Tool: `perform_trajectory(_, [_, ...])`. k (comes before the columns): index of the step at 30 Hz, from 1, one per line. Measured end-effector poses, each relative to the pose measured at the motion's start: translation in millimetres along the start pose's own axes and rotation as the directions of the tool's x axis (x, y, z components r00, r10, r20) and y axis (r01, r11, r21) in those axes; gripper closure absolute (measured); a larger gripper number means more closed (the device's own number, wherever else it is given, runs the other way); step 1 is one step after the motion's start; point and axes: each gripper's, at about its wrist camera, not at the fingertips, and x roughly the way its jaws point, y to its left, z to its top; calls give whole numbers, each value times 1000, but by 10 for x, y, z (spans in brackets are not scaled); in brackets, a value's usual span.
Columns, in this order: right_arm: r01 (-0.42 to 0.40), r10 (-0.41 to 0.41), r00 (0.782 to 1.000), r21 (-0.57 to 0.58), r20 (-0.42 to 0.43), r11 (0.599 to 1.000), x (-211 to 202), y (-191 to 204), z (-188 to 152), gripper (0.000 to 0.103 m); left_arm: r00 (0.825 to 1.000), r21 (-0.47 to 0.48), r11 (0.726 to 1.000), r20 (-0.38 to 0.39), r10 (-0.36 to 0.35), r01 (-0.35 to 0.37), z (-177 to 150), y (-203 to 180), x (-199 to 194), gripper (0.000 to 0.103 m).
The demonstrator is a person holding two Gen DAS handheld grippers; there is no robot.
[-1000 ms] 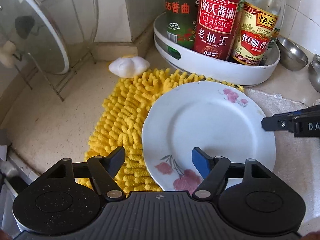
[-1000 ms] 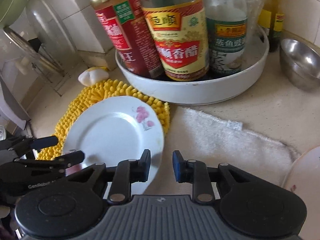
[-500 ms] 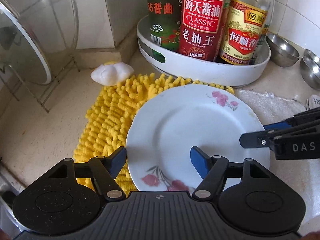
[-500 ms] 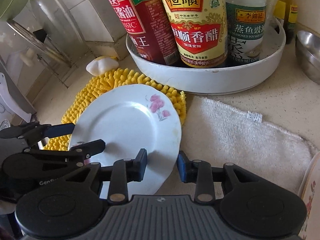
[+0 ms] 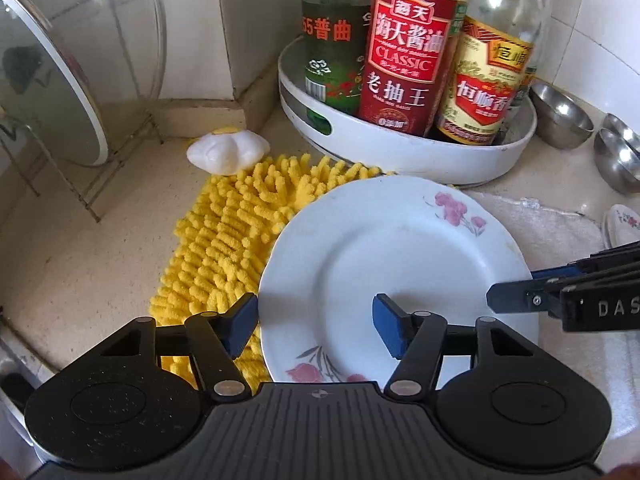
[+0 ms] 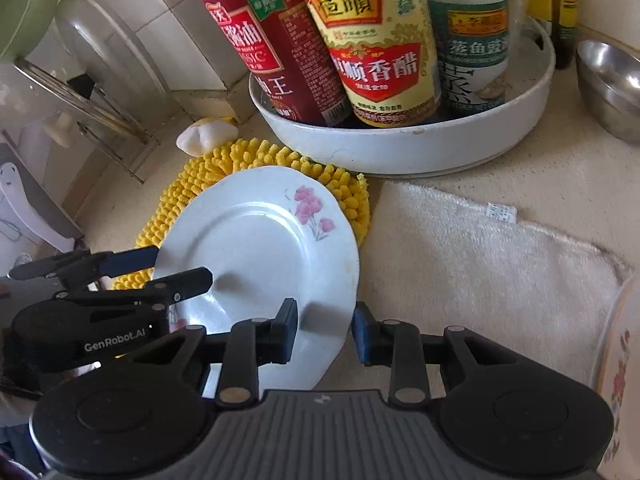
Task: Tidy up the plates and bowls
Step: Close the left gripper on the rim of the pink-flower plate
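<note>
Fingers of the left hand-held gripper (image 5: 316,330) are spread wide, one on each side of the near left rim of the plate (image 5: 384,264); they grasp nothing. From the right wrist view, the right hand-held gripper (image 6: 326,330) is also released, with a gap between its fingers, and the near right edge of the plate sits in this gap; I cannot tell if a finger touches the rim. In the left wrist view this same gripper comes in from the right, over the right edge of the plate.

The plate is white with pink flowers on the rim. It lies partly on a yellow shaggy mat (image 5: 224,240) and partly over the edge of a white towel (image 6: 480,256), both spread on the speckled surface (image 5: 80,248). At the far right edge of the right wrist view, part of a second flowered plate (image 6: 620,360) is visible.

Just behind the mat lies a small white and yellow sponge (image 5: 228,150). Beyond the plate stands a round white tray (image 5: 400,156) with several sauce bottles (image 5: 404,60) upright in it. To the right of the tray are steel bowls (image 5: 564,116) on the surface. At the far left, a glass lid (image 5: 48,80) stands on edge in a wire rack, near the tiled wall (image 5: 256,20).
</note>
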Motion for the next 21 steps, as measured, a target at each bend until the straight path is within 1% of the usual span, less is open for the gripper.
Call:
perform_trajectory(2, [4, -4, 1000, 24, 10, 1000, -62, -39, -15, 54, 1000, -5, 1000, -7, -22, 22, -38, -38, -42, 35])
perform_trajectory(5, [25, -25, 1000, 10, 12, 1000, -106, -40, -76, 54, 999, 0, 999, -23, -39, 39, -69, -101, -84, 34])
perform_trajectory(7, [17, -17, 1000, 7, -10, 1000, -54, -92, -122, 54, 998, 11, 999, -26, -51, 51, -92, -106, -59, 34])
perform_trajectory(8, [12, -11, 1000, 26, -21, 1000, -31, -132, -145, 54, 998, 13, 998, -37, -53, 54, -95, -91, -30, 35])
perform_trajectory(9, [4, -3, 1000, 45, -19, 999, -20, -173, -166, 54, 998, 8, 999, -52, -46, 47, -92, -66, -1, 31])
perform_trajectory(10, [-2, 2, 1000, 45, -20, 999, -17, -189, -172, 54, 998, 1, 999, -50, -37, 37, -88, -37, 4, 30])
perform_trajectory(12, [-10, 10, 1000, 72, -3, 997, -27, -234, -175, 54, 999, 2, 1000, -46, -26, 26, -80, 10, -1, 28])
perform_trajectory(15, [-19, 19, 1000, 76, -7, 997, 27, -225, -160, 54, 999, 13, 999, -37, -35, 36, -62, 33, 30, 28])
perform_trajectory(16, [-17, 17, 1000, 57, -4, 998, 40, -195, -170, 52, 999, 21, 999, -35, -37, 38, -58, 15, 37, 28])
perform_trajectory(17, [-3, 3, 1000, 36, 2, 999, 45, -169, -184, 52, 999, 32, 999, -32, -40, 41, -60, -12, 40, 30])
perform_trajectory(18, [3, -3, 1000, 25, 8, 1000, 53, -153, -186, 51, 999, 51, 997, -26, -48, 49, -71, -55, 36, 38])
perform_trajectory(19, [9, -9, 1000, 29, 10, 1000, 65, -153, -180, 51, 999, 71, 996, -13, -44, 45, -95, -106, 17, 38])
perform_trajectory(21, [31, -32, 999, 25, 15, 999, 65, -124, -181, 51, 1000, 106, 994, 9, 4, -5, -141, -206, -9, 38])
